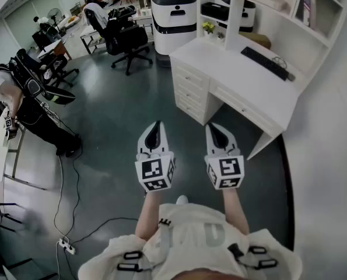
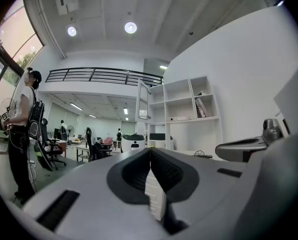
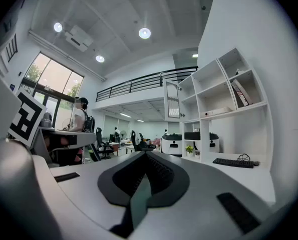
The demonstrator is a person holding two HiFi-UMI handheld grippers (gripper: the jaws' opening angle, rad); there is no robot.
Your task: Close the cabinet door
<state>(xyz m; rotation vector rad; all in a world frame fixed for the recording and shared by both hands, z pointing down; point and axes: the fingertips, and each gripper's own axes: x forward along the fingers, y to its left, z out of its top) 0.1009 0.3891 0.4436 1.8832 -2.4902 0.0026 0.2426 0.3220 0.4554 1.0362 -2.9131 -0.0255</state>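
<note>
Both the left hand-held gripper (image 1: 156, 125) and the right hand-held gripper (image 1: 212, 127) have jaws together, empty, well apart from the counter (image 1: 231, 69). Above it the door (image 3: 172, 100) stands open; all closing is left.

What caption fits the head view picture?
Left gripper and right gripper, both shut, point toward the white desk.

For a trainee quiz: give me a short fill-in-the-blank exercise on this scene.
The left tongs and right tongs both have jaws ____, gripping nothing.
The black keyboard lies on the white ____.
The cabinet door by the shelves stands ____.
Missing words: shut; desk; open.
</note>
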